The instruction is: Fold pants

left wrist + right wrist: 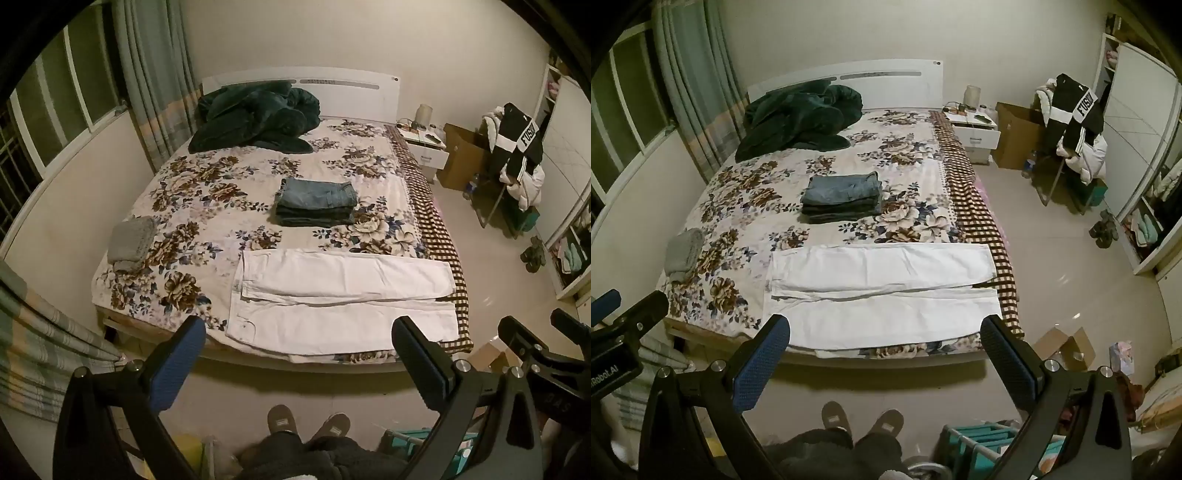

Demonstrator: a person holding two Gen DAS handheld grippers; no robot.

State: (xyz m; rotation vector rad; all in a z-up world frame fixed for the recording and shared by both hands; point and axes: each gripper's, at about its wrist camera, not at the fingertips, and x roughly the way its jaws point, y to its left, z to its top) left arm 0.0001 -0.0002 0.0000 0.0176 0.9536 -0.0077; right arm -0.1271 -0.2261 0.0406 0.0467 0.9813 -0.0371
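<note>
1. The white pants (340, 295) lay flat along the bed's (207, 206) near edge, long axis crosswise, waist left, cuffs right
2. The left gripper (299, 343) and right gripper (886, 339) hung wide open, empty, short of the pants; neither looked nearer

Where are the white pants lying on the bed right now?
In both wrist views the white pants lie spread flat along the bed's near edge, toward the right side, in front of the folded jeans stack.
</note>
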